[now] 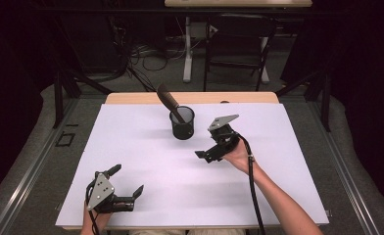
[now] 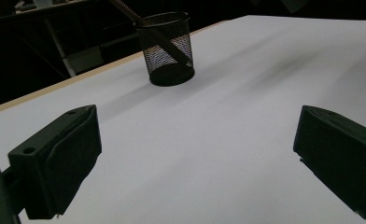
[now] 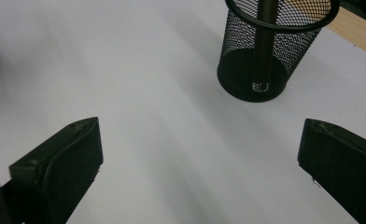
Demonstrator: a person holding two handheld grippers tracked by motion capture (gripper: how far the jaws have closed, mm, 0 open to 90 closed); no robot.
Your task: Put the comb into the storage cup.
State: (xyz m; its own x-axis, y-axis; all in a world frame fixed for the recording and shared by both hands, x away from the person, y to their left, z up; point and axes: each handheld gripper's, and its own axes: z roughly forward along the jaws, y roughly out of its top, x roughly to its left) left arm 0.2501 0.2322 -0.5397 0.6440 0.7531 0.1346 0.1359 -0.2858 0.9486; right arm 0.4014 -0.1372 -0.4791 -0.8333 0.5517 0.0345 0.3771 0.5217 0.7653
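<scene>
Left gripper (image 1: 128, 181) seen at near-left corner of white sheet (image 1: 146, 161), held low over it in a hand (image 1: 94, 218); jaws wide apart, nothing between them, bare sheet showing in the gap in left gripper view (image 2: 195, 158)

Black mesh cup (image 1: 182, 123) stood upright at centre-far part of sheet, near far wooden table edge (image 1: 131, 98); dark stick-like object (image 1: 169, 100) rested inside, lower end on cup floor, upper end leaning out over rim toward far left. Exact nature of object could not be told

Right gripper (image 1: 207, 154) held just right of and nearer than cup, apart from it, grey plate on top; jaws spread open and empty. In right gripper view (image 3: 195, 158) cup (image 3: 265, 51) lay ahead beyond the jaws, object (image 3: 264, 42) visible through mesh
</scene>
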